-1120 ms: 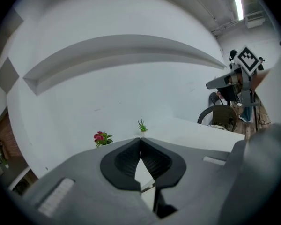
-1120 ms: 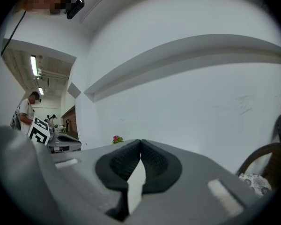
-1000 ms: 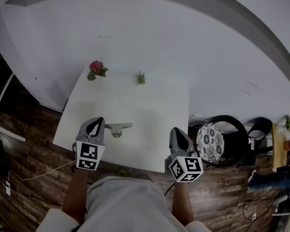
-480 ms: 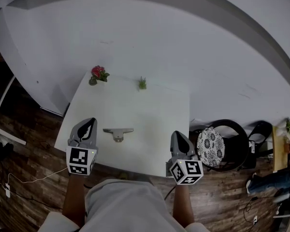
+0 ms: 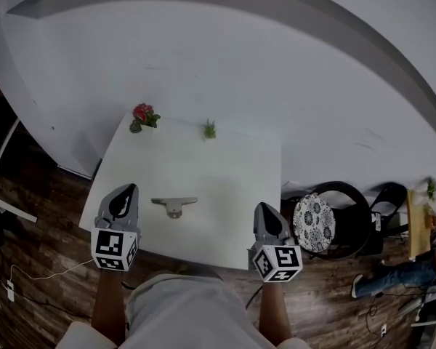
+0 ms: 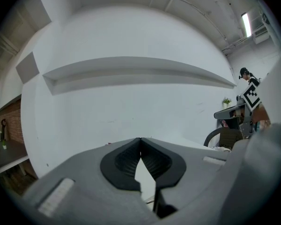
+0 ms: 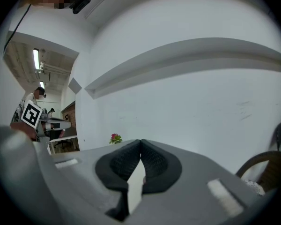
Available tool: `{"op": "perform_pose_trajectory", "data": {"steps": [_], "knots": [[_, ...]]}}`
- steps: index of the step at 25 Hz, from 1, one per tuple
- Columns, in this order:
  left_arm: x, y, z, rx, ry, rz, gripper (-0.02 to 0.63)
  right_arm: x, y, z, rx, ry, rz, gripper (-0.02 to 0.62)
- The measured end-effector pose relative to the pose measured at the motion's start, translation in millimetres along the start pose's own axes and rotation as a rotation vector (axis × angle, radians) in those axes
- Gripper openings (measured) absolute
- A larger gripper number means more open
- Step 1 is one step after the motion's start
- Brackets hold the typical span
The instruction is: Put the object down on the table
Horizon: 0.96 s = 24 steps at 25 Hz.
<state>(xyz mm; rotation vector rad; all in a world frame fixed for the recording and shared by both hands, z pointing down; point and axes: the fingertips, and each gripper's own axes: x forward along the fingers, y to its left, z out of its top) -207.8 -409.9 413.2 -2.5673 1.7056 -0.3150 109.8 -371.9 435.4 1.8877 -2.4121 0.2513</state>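
Lying flat on the white counter (image 5: 218, 162) is the little grey metal bracket (image 5: 174, 205). It sits near the front left part, and nothing is touching it.

My left hand-held gripper (image 5: 130, 190) is just beside the metal bracket, at the counter's left edge, but apart from it. Its jaws are closed tip to tip with nothing between them. My right hand-held gripper (image 5: 262, 209) is well apart from the metal bracket, at the front right corner of the counter. Its jaws are pressed together too, and they hold nothing.

At the back of the counter stand a red flower (image 5: 142, 114) on the left and a small green plant (image 5: 209, 129) near the middle. A chair with a patterned cushion (image 5: 314, 222) stands on the wood floor (image 5: 51, 224) to the right.
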Motion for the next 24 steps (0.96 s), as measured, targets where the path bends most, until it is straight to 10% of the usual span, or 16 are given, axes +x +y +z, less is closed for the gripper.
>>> {"op": "perform_pose_trajectory", "data": {"steps": [24], "knots": [[19, -5, 7, 0.002, -0.014, 0.001, 0.009, 2, -24, 3, 0.006, -0.010, -0.021, 0.003]]}}
